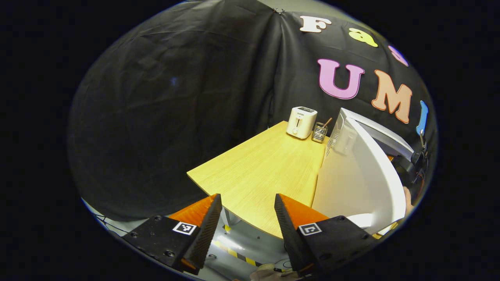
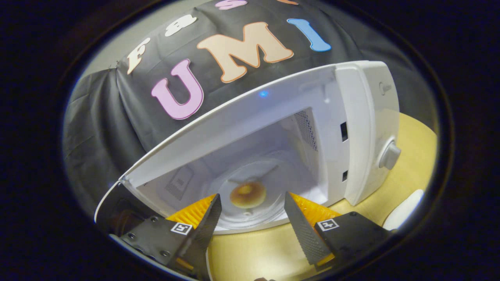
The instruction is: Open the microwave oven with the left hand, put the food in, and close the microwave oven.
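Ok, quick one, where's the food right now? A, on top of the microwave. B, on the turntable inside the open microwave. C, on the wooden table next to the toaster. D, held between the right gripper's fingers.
B: in the right gripper view the round bun lies on the glass turntable inside the open microwave oven, beyond the open, empty right gripper.
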Demonstrator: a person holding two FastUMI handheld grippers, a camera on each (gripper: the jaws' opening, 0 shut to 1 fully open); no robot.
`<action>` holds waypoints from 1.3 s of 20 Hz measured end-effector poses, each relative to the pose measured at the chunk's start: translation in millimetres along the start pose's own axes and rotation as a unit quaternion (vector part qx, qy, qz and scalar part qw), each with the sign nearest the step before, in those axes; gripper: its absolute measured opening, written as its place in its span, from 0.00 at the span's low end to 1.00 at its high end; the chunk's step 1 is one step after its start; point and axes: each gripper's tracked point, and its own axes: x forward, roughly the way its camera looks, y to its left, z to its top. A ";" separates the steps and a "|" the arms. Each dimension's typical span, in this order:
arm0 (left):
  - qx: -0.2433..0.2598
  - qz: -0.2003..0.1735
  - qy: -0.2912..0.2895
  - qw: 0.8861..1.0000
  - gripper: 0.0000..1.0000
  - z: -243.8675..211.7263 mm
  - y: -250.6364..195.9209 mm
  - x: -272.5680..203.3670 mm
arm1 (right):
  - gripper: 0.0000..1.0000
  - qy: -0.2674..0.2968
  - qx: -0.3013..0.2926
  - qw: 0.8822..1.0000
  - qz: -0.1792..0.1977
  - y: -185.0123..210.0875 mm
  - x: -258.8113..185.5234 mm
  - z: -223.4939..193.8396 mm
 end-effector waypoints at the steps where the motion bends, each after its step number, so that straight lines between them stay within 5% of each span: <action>1: 0.004 -0.002 0.000 1.000 0.77 -0.5 -1.8 0.5 | 0.91 0.003 -0.008 1.000 0.008 0.8 -6.4 0.4; 5: 0.020 -0.019 -0.009 1.000 0.65 2.5 -13.3 0.8 | 0.91 0.008 -0.059 0.998 0.021 -7.6 -38.6 1.9; 10: 0.048 -0.035 -0.023 0.998 0.13 12.9 -25.8 1.2 | 0.91 0.034 -0.111 0.992 0.041 -16.5 -89.7 -6.8; 11: 0.054 -0.038 -0.021 0.998 0.11 11.3 -27.1 1.6 | 0.99 0.039 -0.116 0.991 0.047 -18.2 -100.6 -9.0; 12: 0.059 -0.042 -0.020 0.997 0.08 11.6 -29.4 2.2 | 0.92 0.042 -0.121 0.990 0.052 -20.0 -110.9 -9.3; 18: 0.092 -0.080 -0.021 0.992 0.01 10.7 -49.4 -1.9 | 0.92 0.027 -0.165 0.984 0.058 -43.8 -164.8 17.9; 26: 0.109 -0.120 -0.022 0.987 0.01 7.6 -72.3 -14.5 | 0.92 -0.004 -0.159 0.987 0.002 -99.5 -221.5 69.8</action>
